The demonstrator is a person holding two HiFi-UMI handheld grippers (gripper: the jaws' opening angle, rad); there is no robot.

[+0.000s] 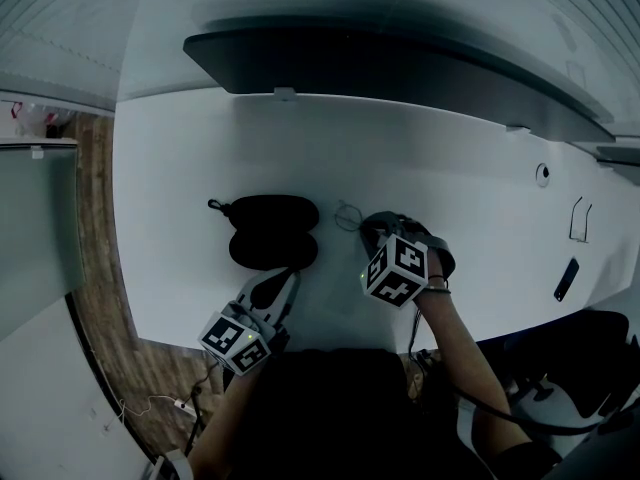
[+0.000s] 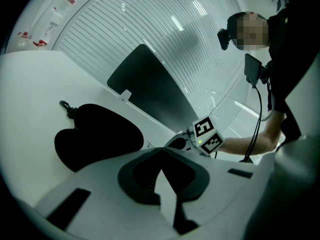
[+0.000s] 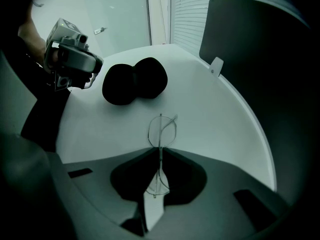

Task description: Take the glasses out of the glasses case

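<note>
Head view, centre: right gripper (image 1: 375,226) is covering part of the glasses (image 1: 348,216), w/ only one wire loop showing. Glasses case (image 1: 272,230) is reading solid black, no inner detail. Right side: small dark object (image 1: 565,279) on table (image 1: 450,168) is sitting too small to ID. Person's torso is running off btm edge.

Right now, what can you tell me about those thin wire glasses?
The thin wire-framed glasses have clear rounded lenses and a slim metal-looking frame. The right hand-held gripper is shut on them edge-on, one lens poking past its tips. They are outside the open black oval case, over the white table; contact with it is unclear.
</note>
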